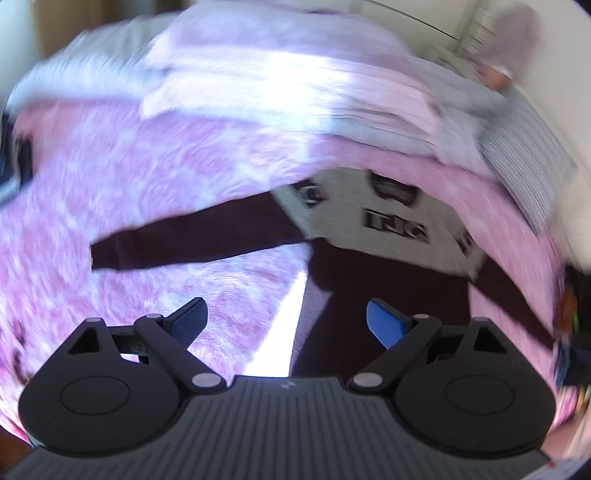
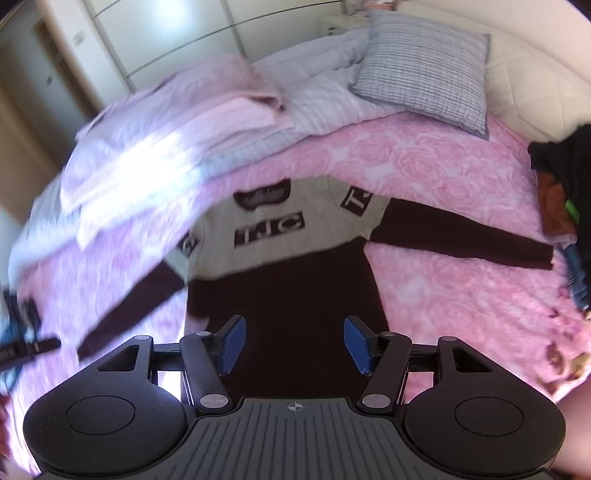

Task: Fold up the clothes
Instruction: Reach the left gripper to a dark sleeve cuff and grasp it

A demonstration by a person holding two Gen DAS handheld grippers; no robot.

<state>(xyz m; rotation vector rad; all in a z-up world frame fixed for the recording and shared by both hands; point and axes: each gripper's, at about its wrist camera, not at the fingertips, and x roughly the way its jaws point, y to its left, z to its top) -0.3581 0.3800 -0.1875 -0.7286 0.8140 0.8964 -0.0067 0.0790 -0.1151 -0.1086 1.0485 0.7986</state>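
Nothing folded yet: sweater (image 2: 284,266) flat ahead of both grippers, sleeves spread. Left gripper (image 1: 286,319) and right gripper (image 2: 294,345) gaping, empty. All folds left.

A: Setting: a home bedroom. Evidence: a bed (image 2: 443,166) covered by a pink rose-patterned bedspread (image 2: 424,266) fills both views.

B: Agreed. Further evidence: a grey striped pillow (image 2: 424,85) rests at the head end, beside a pale padded headboard (image 2: 524,85).

A: Folded pale bedding (image 2: 177,140) is heaped across the far side. Blurred in the left wrist view.

B: Behind the bed, pale wardrobe doors (image 2: 166,33) span the wall. A sweater (image 2: 280,258) is spread flat on the bedspread; a pile of clothes (image 2: 565,206) sits at the right edge.

A: Domestic, then. Sunlight falls across the bedding.
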